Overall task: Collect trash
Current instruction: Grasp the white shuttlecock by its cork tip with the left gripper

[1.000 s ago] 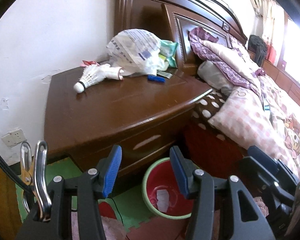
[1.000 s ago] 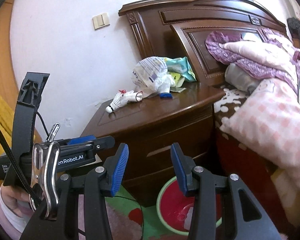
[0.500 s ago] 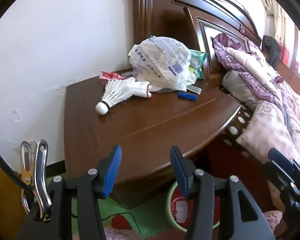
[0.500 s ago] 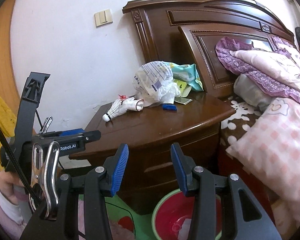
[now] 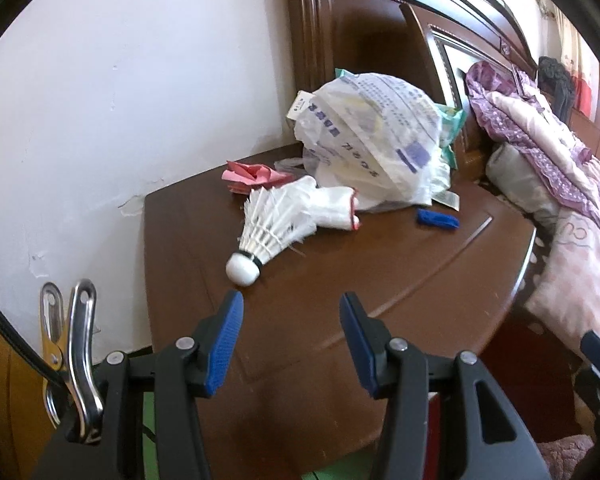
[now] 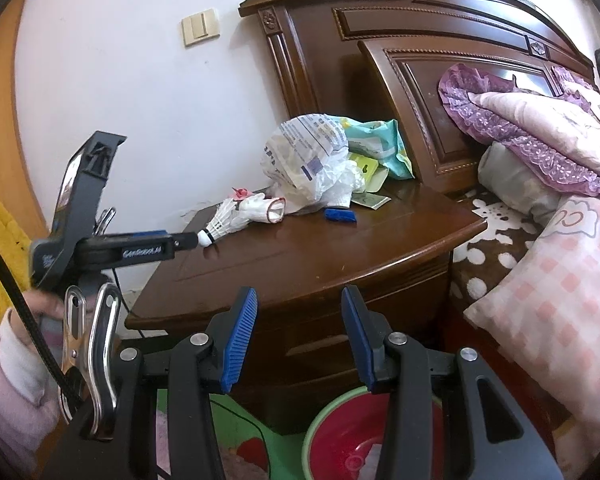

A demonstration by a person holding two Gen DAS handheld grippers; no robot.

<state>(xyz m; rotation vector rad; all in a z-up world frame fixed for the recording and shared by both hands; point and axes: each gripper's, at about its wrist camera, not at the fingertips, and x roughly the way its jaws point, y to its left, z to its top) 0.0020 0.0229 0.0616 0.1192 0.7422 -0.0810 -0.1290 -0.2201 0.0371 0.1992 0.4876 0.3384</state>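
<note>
A white shuttlecock point(image 5: 266, 234) lies on the brown nightstand point(image 5: 340, 300), cork toward me, with a white glove point(image 5: 328, 204) behind it. My left gripper point(image 5: 290, 334) is open and empty, a short way in front of the cork. Behind lie a crumpled pink paper point(image 5: 252, 174), a white printed plastic bag point(image 5: 376, 140) and a small blue piece point(image 5: 438, 219). My right gripper point(image 6: 298, 338) is open and empty, lower, in front of the nightstand point(image 6: 320, 256), above a red bin with a green rim point(image 6: 348, 440). The left gripper point(image 6: 188, 240) also shows there, its tip by the shuttlecock point(image 6: 220, 224).
The bed with a pink checked pillow point(image 6: 548, 300) and purple quilt point(image 6: 540, 120) stands right of the nightstand. A white wall point(image 5: 120, 100) is behind and left. A green packet point(image 6: 380, 144) leans on the dark headboard point(image 6: 440, 60). A cable runs down the nightstand's left side.
My left gripper has risen from near the floor and bin and moved forward over the nightstand toward the shuttlecock. My right gripper has risen slightly. Both stayed open.
</note>
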